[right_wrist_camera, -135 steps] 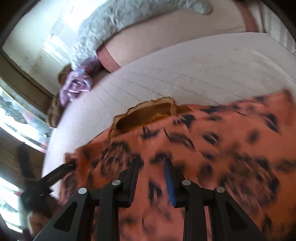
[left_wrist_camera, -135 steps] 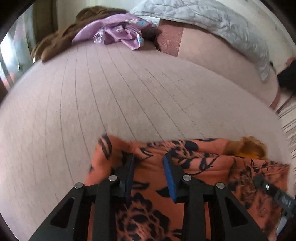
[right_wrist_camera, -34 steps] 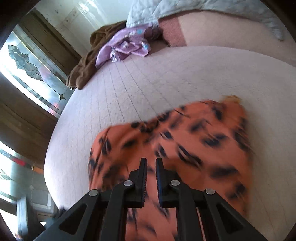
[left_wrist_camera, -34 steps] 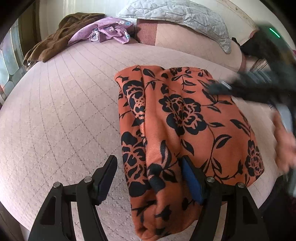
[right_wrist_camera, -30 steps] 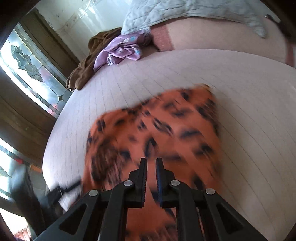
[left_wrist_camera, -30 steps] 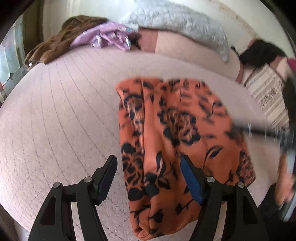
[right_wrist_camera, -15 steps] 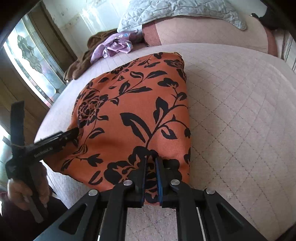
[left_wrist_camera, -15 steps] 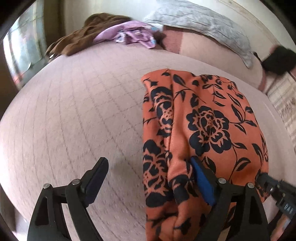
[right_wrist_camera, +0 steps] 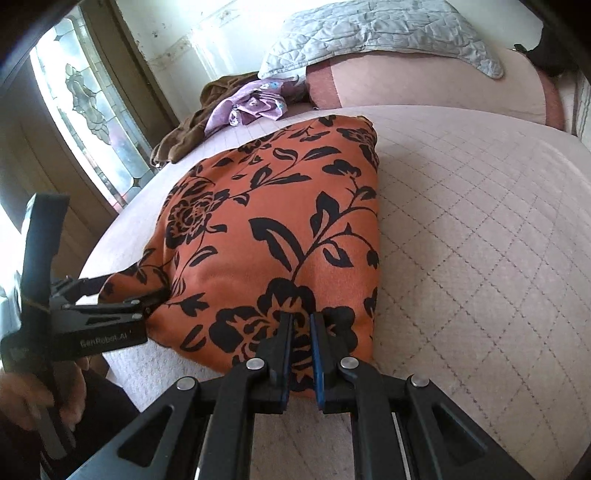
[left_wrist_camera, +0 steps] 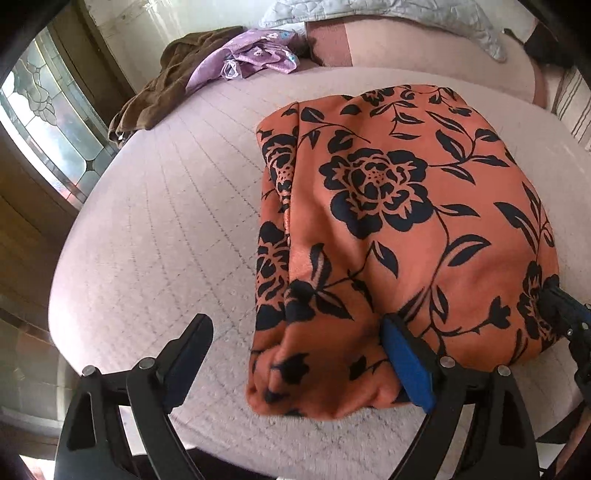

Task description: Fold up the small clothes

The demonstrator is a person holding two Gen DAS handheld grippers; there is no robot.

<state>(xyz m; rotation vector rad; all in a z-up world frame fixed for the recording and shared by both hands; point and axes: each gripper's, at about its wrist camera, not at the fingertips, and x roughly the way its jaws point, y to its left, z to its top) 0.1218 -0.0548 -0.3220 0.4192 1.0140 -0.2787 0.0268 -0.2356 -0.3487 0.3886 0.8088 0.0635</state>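
An orange garment with black flowers lies folded on the pink quilted bed; it also shows in the right wrist view. My left gripper is wide open, its jaws standing either side of the garment's near left corner. It shows from the side in the right wrist view. My right gripper is nearly shut, its jaws pinching a small fold of the garment's near right edge. Its tip shows at the right edge of the left wrist view.
A purple garment and a brown one lie at the far left of the bed, beside a pink bolster and a grey quilted pillow. A leaded window stands to the left. The bed's near edge is just below my grippers.
The garment has been folded over into a compact stack. My right gripper came down and closed on its near right edge. My left gripper stayed open at the near left corner.
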